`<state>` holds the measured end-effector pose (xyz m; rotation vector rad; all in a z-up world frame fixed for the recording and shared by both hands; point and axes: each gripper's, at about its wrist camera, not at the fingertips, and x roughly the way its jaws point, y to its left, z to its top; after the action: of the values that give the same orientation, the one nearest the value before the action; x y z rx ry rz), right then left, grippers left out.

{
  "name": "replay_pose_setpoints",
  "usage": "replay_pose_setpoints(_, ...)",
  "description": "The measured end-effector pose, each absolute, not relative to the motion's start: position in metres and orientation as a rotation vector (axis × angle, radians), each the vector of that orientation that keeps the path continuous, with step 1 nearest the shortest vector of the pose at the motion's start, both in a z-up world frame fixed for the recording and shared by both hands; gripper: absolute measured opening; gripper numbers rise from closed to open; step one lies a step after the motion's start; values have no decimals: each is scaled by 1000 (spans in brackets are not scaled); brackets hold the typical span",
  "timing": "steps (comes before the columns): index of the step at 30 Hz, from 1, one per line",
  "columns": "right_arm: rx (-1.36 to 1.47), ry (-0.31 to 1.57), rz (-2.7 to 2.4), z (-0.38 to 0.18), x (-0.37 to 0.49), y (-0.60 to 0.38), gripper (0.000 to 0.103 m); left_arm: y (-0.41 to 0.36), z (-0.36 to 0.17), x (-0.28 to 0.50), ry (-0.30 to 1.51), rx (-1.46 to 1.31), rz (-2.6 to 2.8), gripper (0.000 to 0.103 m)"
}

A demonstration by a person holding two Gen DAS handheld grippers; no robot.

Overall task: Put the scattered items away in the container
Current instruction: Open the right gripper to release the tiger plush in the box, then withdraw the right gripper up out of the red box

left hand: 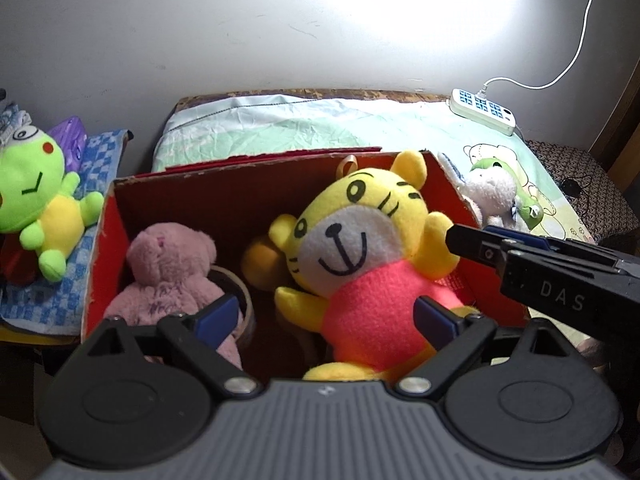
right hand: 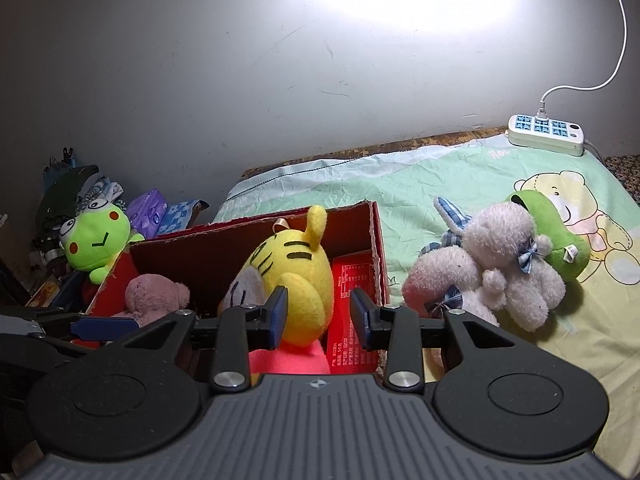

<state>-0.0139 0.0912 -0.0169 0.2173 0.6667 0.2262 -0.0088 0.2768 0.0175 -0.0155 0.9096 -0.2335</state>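
I'm working in a home, by the look of it a bedroom: a bed (right hand: 440, 184) with a wooden frame carries a pale green cartoon-bear sheet (right hand: 568, 208), pushed against a scuffed bare wall (right hand: 240, 80). A power strip (right hand: 546, 136) lies on the sheet, and soft toys (right hand: 500, 264) lie on the sheet.

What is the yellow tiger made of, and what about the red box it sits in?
The yellow tiger looks like soft fleece plush: fuzzy, matte, rounded as if stuffed, with dark face lines that seem stitched. The red box looks like cardboard: thin stiff walls, a rough frayed pale edge along the rim, dull brown inside and red outside.
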Motion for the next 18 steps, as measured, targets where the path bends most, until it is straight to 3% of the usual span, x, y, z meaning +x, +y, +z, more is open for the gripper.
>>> replay_pose_setpoints(18, 207, 706, 227, -20, -28, 93, 38, 276, 2, -22, 955, 14, -84, 91)
